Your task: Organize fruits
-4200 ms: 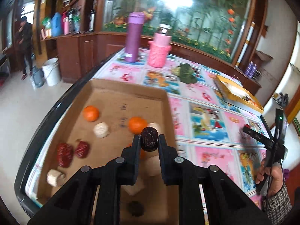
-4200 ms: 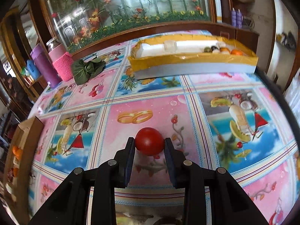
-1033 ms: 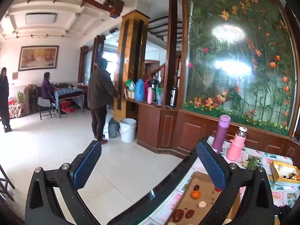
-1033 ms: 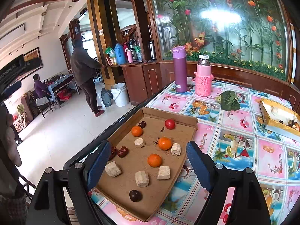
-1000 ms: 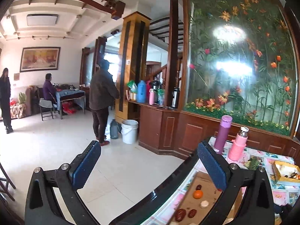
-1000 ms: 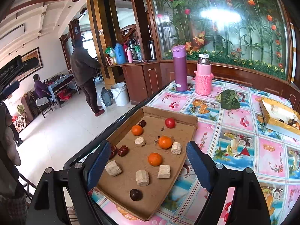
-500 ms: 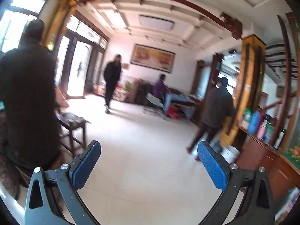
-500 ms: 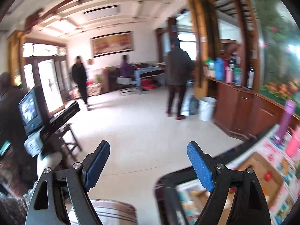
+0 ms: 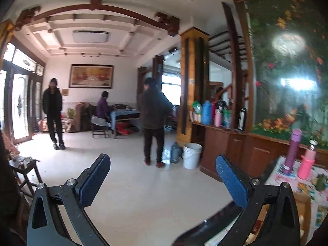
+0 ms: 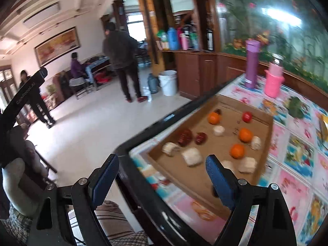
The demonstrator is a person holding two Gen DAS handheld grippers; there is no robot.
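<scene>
In the right wrist view a flat cardboard tray [image 10: 264, 121] lies on the table and holds oranges [image 10: 245, 134], a red tomato [image 10: 246, 116], red dates [image 10: 185, 137] and several pale chunks [image 10: 192, 153]. My right gripper [image 10: 162, 174] is open and empty, raised off the near left corner of the table. My left gripper [image 9: 162, 179] is open and empty and points out over the room floor; only a corner of the tray [image 9: 303, 203] shows at its lower right.
A purple flask [image 10: 251, 61] and a pink bottle [image 10: 273, 78] stand at the table's far edge, with a green leafy bundle [image 10: 295, 106] beside them. The table has a dark raised rim [image 10: 164, 121]. People stand in the room; a white bucket [image 9: 191, 155] sits by the cabinet.
Both grippers have swung back from the room toward the table. The tray is in the right wrist view again. Both stay open and empty.
</scene>
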